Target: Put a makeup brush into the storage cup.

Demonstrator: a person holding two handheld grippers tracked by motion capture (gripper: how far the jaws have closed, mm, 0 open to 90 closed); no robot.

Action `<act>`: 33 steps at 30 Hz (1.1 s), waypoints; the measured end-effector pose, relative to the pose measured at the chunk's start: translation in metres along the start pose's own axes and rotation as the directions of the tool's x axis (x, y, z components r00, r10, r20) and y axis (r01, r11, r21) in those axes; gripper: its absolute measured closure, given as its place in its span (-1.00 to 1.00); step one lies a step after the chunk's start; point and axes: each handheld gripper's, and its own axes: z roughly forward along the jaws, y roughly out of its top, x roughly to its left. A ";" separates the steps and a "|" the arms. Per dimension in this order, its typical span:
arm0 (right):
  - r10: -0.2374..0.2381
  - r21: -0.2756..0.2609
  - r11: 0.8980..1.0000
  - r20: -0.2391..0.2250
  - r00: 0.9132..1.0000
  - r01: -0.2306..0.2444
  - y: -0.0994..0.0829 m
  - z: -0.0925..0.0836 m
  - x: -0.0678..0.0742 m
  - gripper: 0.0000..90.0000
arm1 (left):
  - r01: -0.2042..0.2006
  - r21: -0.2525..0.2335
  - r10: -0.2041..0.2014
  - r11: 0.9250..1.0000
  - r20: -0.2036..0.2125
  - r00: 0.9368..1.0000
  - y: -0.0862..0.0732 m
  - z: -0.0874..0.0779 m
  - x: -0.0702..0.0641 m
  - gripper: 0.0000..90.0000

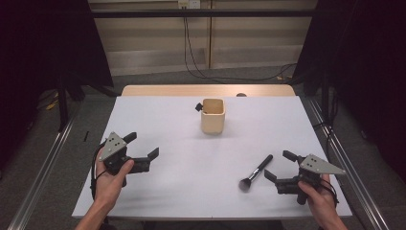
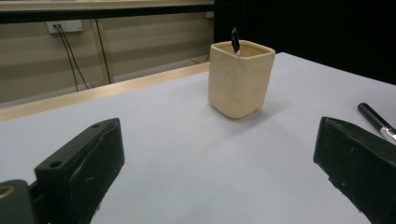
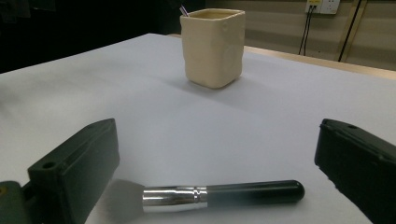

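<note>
High view looks down on a white table [image 1: 158,191] where a makeup brush [image 1: 256,171] lies flat at the near right, bristles toward the near edge and black handle angled away to the far right. Just to its right is the right gripper [image 1: 279,166], held low in the person's right hand [image 1: 320,197], with its jaws spread wide and nothing between them. In the right gripper view the brush [image 3: 219,195] lies crosswise between the two black jaws, silver collar and dark handle on the table, so the jaws seem placed to come in on either side of the handle, though they are not touching it. A cream, square-sided cup [image 1: 213,116] stands upright near the middle of the far half of the table, well apart from the brush; a small dark item [image 2: 235,40] sticks up from its rim, too small to identify. The cup looks like the likely place for the brush, which would explain why it stands open side up and within reach of both hands. At the near left the left gripper [image 1: 142,146] rests in the left hand [image 1: 111,178], jaws equally wide and empty, pointing toward the cup [image 2: 240,79], apparently waiting rather than working.
</note>
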 end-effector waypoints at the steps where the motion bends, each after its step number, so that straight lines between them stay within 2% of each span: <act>1: 0.000 -0.002 1.000 -0.003 1.000 0.000 0.000 0.001 0.000 -1.00 | 0.008 -0.004 -0.008 1.000 0.001 1.000 -0.002 -0.001 -0.001 -0.96; 6: 0.011 -0.003 1.000 -0.001 1.000 -0.011 0.001 0.003 0.000 -1.00 | 0.020 -0.004 -0.020 1.000 0.002 1.000 -0.015 -0.009 -0.002 -0.96; 8: 0.009 -0.003 1.000 0.001 1.000 -0.009 0.001 0.003 0.001 -1.00 | 0.023 0.001 -0.023 1.000 -0.026 0.999 -0.020 -0.013 -0.002 -0.97; 11: 0.007 -0.003 1.000 -0.002 1.000 -0.007 0.001 0.002 0.001 -1.00 | 0.029 0.020 -0.028 0.999 -0.020 0.999 -0.025 -0.019 -0.004 -0.97; 13: 0.004 -0.007 1.000 -0.003 1.000 -0.004 0.001 0.002 0.001 -1.00 | 0.023 0.009 -0.023 1.000 -0.036 0.999 -0.027 -0.024 -0.006 -0.96; 15: 0.006 -0.006 1.000 -0.001 1.000 -0.006 0.001 0.001 0.001 -1.00 | 0.032 0.001 -0.032 0.999 -0.030 0.999 -0.027 -0.029 -0.004 -0.96; 17: 0.007 -0.004 1.000 0.002 1.000 -0.007 0.000 0.000 0.000 -1.00 | 0.035 -0.024 -0.037 0.999 -0.053 0.998 -0.028 -0.032 -0.004 -0.94; 18: 0.008 -0.005 1.000 0.004 1.000 -0.008 0.000 -0.001 0.000 -1.00 | 0.030 -0.018 -0.031 0.999 -0.044 0.999 -0.029 -0.033 -0.003 -0.94; 20: 0.009 -0.012 1.000 0.003 1.000 -0.009 0.001 -0.002 0.001 -1.00 | 0.029 -0.025 -0.030 0.999 -0.056 0.998 -0.032 -0.034 -0.004 -0.94; 25: 0.006 -0.012 1.000 0.003 1.000 -0.006 0.000 -0.003 0.001 -1.00 | 0.031 -0.017 -0.032 0.999 -0.038 0.999 -0.032 -0.034 -0.004 -0.94; 27: 0.002 -0.011 1.000 0.000 1.000 -0.002 0.000 -0.003 0.001 -1.00 | 0.020 -0.017 -0.021 1.000 -0.037 0.999 -0.032 -0.035 -0.004 -0.94; 32: 0.008 -0.012 1.000 0.005 1.000 -0.008 0.001 -0.003 0.001 -1.00 | 0.030 -0.004 -0.030 1.000 -0.017 0.999 -0.034 -0.033 -0.004 -0.94; 33: 0.007 -0.012 1.000 0.000 1.000 -0.007 0.002 -0.003 0.002 -1.00 | 0.029 -0.001 -0.029 1.000 -0.023 0.999 -0.035 -0.033 -0.005 -0.94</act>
